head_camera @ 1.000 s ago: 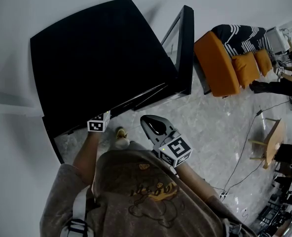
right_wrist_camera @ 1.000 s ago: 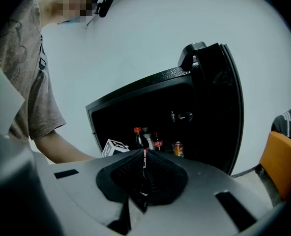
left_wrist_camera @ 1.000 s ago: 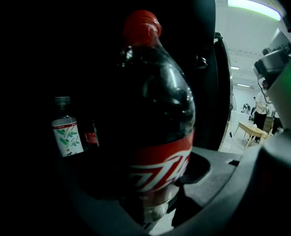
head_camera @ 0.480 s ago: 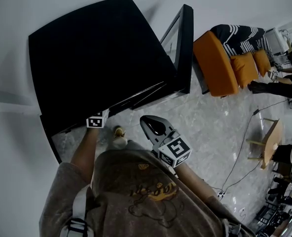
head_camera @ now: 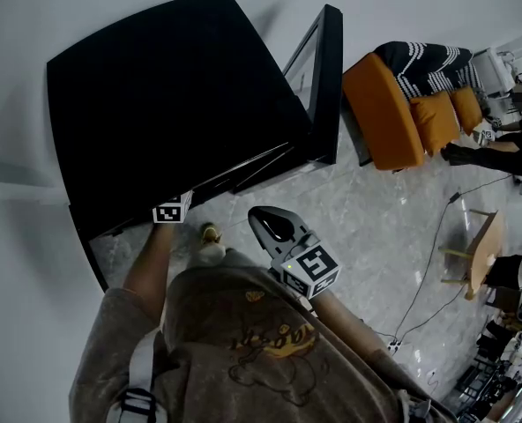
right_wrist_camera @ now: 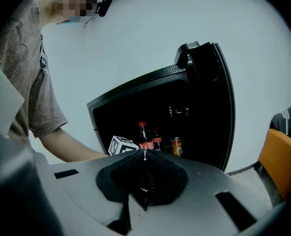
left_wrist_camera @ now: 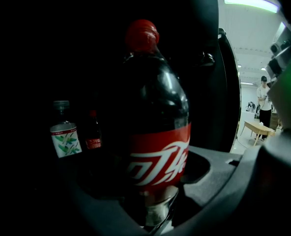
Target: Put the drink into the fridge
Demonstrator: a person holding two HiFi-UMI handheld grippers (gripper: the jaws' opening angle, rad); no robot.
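One cola bottle (left_wrist_camera: 154,132) in left hand-held gripper (left_wrist_camera: 154,219), inside fridge (head_camera: 155,104).

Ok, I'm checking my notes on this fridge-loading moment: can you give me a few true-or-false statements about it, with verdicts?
1. The black fridge has its door standing open. True.
2. The left gripper is empty. False: it grips a dark cola bottle with a red cap and red label.
3. The right gripper has its jaws together with nothing between them. True.
4. The fridge holds no other drinks. False: a small clear bottle with a green-leaf label stands behind the cola bottle.
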